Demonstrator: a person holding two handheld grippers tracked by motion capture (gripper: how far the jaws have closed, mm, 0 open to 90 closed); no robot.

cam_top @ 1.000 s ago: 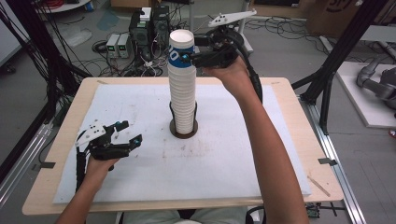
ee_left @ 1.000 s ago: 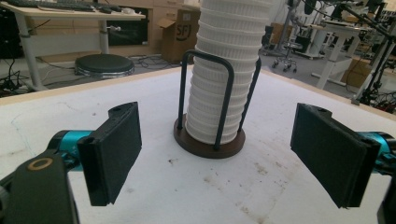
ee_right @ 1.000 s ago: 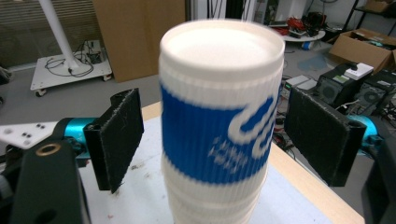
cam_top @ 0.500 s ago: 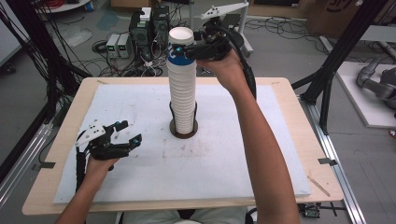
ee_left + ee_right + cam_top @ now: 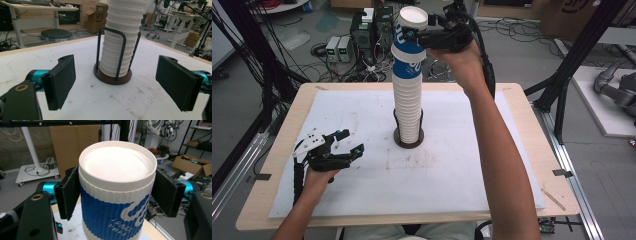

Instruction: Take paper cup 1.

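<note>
Top cup (image 5: pixel 412 30) sits atop the stack (image 5: pixel 408 107) in its holder (image 5: pixel 112 76); our right gripper (image 5: pixel 432 36) jaws, just closing, clamp it; left gripper (image 5: pixel 346 149) wide, empty. Next: lift straight up

Even, bright indoor light falls on the desk (image 5: pixel 362 110), with only a faint soft shadow beside the cup stack (image 5: pixel 408 100). The topmost cup's (image 5: pixel 117 190) white base glares slightly, and the room behind it looks soft and dim.
</note>
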